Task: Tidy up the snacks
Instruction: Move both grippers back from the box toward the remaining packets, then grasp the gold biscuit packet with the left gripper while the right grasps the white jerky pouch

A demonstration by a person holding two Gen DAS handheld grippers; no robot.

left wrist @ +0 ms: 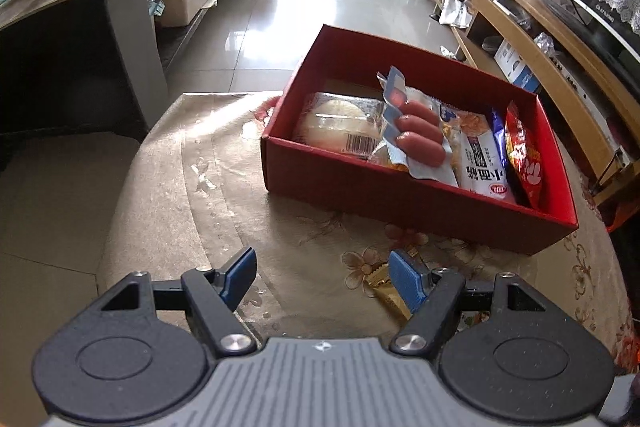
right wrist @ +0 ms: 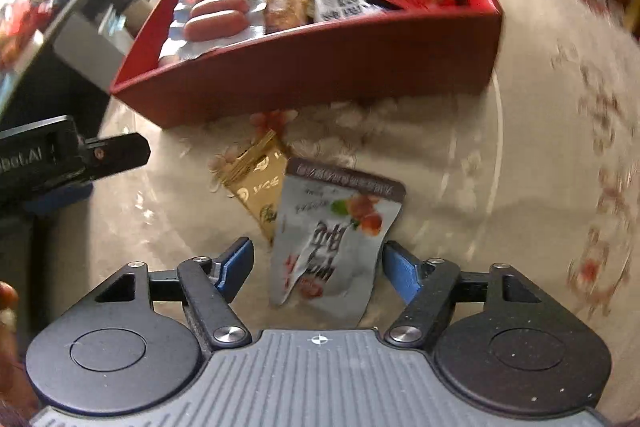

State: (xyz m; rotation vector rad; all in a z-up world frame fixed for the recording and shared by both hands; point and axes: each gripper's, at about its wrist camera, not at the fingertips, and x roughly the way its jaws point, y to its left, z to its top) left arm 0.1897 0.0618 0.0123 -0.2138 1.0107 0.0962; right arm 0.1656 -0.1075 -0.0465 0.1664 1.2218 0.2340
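Right fingers (right wrist: 318, 263) sit open around the white packet (right wrist: 332, 239); squeeze its middle, then lift. Left fingers (left wrist: 322, 277) open, empty.

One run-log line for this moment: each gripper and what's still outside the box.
left gripper: open, empty | right gripper: open, astride white pouch | gold packet: on table, partly under pouch | red box: holds snacks

**Both grippers angled down, jaws apart**

The left gripper (left wrist: 322, 277) points steeply down with its blue pads (left wrist: 240, 277) parted, nothing between them. The right gripper (right wrist: 318, 267) also tilts steeply down, jaws parted on either side of a silver packet (right wrist: 332, 247), neither pad visibly pressing it.
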